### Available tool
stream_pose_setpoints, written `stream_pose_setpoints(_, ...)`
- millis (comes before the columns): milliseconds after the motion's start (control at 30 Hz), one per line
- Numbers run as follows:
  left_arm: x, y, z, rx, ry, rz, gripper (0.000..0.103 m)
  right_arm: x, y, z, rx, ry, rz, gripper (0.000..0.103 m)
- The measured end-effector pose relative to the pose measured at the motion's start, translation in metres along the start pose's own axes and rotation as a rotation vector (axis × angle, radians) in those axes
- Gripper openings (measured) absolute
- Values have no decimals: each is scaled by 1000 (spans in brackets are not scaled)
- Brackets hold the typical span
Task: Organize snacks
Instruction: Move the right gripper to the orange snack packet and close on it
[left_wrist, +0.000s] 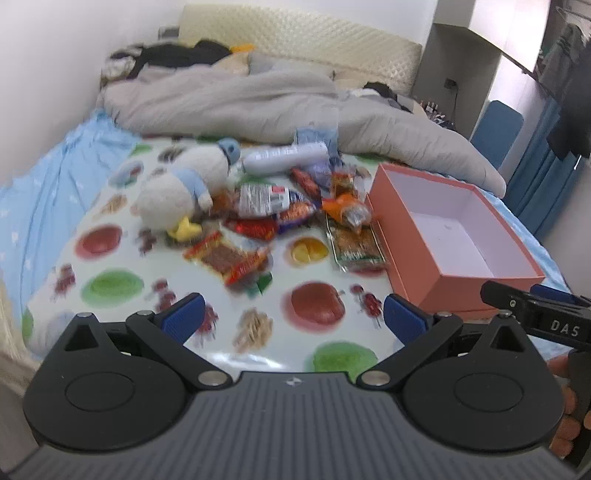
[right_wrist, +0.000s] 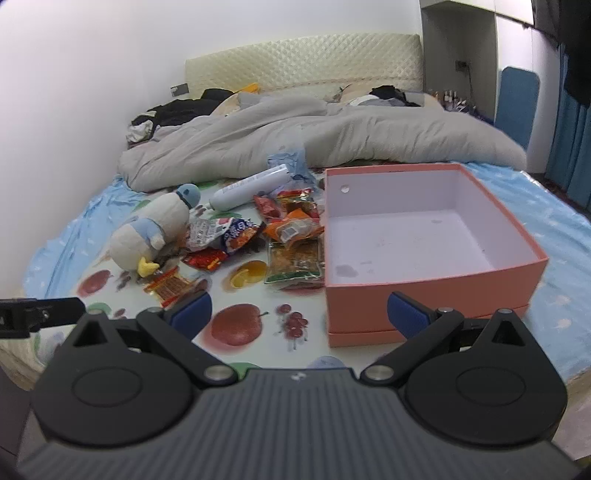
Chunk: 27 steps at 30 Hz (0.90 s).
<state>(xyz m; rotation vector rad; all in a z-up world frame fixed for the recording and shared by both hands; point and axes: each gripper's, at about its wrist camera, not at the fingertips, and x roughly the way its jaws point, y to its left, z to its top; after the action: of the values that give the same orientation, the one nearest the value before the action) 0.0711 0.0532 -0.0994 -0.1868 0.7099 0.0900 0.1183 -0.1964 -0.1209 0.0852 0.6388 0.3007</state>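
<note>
Pink box (right_wrist: 436, 273): open, empty, white inside, ahead of right gripper (right_wrist: 295, 314).
Snacks (right_wrist: 288, 236): crinkly red-orange packets, print unreadable.
Grippers: left gripper (left_wrist: 291, 317) and right both spread wide, holding nothing.

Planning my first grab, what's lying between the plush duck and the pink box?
The snack packets lie heaped between the plush duck and the pink box, on the fruit-print sheet; the right wrist view shows it best.

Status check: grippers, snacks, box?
Left gripper and right gripper open, empty. Snack pile loose beside empty pink box. Plush toy against the pile.
</note>
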Motion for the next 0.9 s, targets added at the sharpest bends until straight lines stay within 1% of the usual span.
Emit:
stream_pose_setpoints(33, 2, -1, 2, 20, -6, 5, 103, 5, -2, 0, 5, 3, 19, 103)
stream_pose_setpoints(100, 11, 0, 8, 54, -14, 4, 103, 15, -2, 0, -10, 14, 23, 103)
stream_pose_setpoints(167, 23, 2, 11, 70, -16, 1, 103, 26, 0, 1, -31, 16, 27, 99)
stream_pose_setpoints(333, 63, 13, 11, 87, 25, -12, 103, 53, 7, 8, -70, 21, 28, 99)
stream_pose_setpoints(500, 103, 29, 9, 102, 62, -2, 103, 77, 18, 17, -93, 29, 26, 99)
stream_pose_setpoints(633, 135, 40, 6, 92, 103, 4, 103, 101, 30, 24, -128, 25, 65, 100)
stream_pose_setpoints(733, 157, 44, 2, 84, 131, -34, 103, 122, 36, 31, -145, 17, 91, 100)
stream_pose_setpoints(833, 180, 44, -2, 121, 148, -27, 103, 146, 40, 38, -155, -1, 68, 100)
stream_pose_setpoints(900, 195, 45, -3, 139, 151, -29, 102, 166, 41, 44, -141, 21, 75, 100)
